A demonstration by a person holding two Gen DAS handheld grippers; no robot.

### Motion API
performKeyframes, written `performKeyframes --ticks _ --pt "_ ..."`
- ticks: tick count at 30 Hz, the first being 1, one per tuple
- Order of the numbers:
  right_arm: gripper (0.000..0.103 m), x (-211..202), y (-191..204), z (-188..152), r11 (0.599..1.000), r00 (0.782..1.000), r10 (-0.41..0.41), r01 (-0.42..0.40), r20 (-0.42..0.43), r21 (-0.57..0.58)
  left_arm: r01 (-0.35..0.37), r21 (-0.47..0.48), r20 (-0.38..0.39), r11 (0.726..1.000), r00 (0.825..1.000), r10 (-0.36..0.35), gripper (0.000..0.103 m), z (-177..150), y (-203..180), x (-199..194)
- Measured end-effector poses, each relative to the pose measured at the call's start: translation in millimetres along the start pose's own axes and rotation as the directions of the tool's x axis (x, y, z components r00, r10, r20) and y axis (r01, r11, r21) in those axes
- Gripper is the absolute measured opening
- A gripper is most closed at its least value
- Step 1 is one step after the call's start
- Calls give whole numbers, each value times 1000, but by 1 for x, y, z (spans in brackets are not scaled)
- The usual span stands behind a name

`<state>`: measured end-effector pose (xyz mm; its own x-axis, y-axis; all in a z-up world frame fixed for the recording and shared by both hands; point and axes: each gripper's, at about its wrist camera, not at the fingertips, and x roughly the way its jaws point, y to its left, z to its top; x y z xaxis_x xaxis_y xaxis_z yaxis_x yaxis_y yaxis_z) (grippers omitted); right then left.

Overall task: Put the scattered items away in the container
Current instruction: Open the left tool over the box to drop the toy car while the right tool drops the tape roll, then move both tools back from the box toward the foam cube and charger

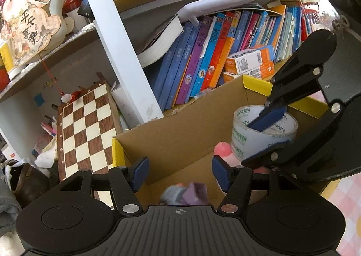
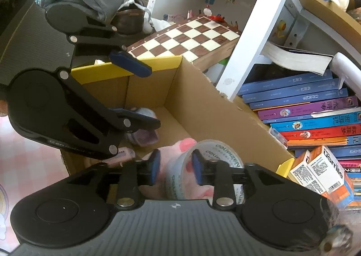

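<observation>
Both wrist views look into an open cardboard box [image 1: 180, 134] with yellow-taped flap edges, which stands against a bookshelf. The left tongs [image 1: 180, 173] hover over the box with their blue pads spread wide and nothing between them; a blurred grey-and-purple item [image 1: 187, 193] shows just beyond them at 6 o'clock, and whether it rests on the box floor cannot be told. At 3 o'clock in the left view, the right tongs [image 1: 270, 129] grip a roll of clear tape [image 1: 248, 141], one finger inside the ring and the other outside its wall, so the roll sits inside the box, at its near corner. In the right view the same tape roll [image 2: 216, 150] lies between the narrowly set pads, with a pink plush toy [image 2: 180, 145] touching it at 9 o'clock. The left tongs occupy the 9 o'clock side of this view and partly hide the box floor. Crowding the box are a row of books [image 1: 198, 57] at 12 o'clock, orange-and-white cartons [image 1: 250, 60] at 1 o'clock, a white shelf upright [image 1: 117, 46], and a chessboard [image 1: 85, 129] leaning at 9 o'clock in the left view.
</observation>
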<state>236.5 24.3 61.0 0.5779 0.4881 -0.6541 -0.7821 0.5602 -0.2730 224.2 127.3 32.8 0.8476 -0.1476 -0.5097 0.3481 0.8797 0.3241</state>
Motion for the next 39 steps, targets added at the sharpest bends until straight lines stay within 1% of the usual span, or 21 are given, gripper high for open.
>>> performKeyframes --ticks 1,2,3,4,5,10,14,24,27,34,39 --pt "46 -3 0 0 1000 1000 -11 11 10 6 0 -7 8 1000 1000 0 74 0 1 -2" --pt "52 -6 -1 0 1000 1000 -16 15 17 14 -1 -15 15 1000 1000 1 77 1 2 -3" --pt "54 -9 -3 0 1000 999 -21 20 24 21 -2 -26 19 1000 1000 2 77 2 3 -6" --pt "59 -12 -5 0 999 999 -18 17 32 30 -3 -36 24 999 1000 4 78 3 4 -8" --pt "62 -15 -5 0 999 999 -18 17 39 37 -5 -42 26 999 1000 6 79 3 5 -10" --pt "65 -32 -8 0 998 997 -28 24 65 54 -25 -36 44 999 999 27 84 9 2 -25" --pt "72 -47 -7 -3 997 995 -40 35 88 63 -36 -25 61 999 997 38 86 12 -5 -40" --pt "79 -103 -19 -19 986 981 -71 42 179 161 -62 -5 114 998 992 62 89 25 -23 -77" --pt "79 -119 -22 -26 982 976 -87 50 201 182 -68 6 125 998 990 67 92 30 -32 -86" --pt "80 -146 -26 -49 974 971 -108 61 213 217 -61 38 153 997 987 54 93 42 -59 -103" --pt "81 -163 -30 -71 966 968 -129 74 215 246 -36 63 171 997 985 25 93 47 -84 -111"
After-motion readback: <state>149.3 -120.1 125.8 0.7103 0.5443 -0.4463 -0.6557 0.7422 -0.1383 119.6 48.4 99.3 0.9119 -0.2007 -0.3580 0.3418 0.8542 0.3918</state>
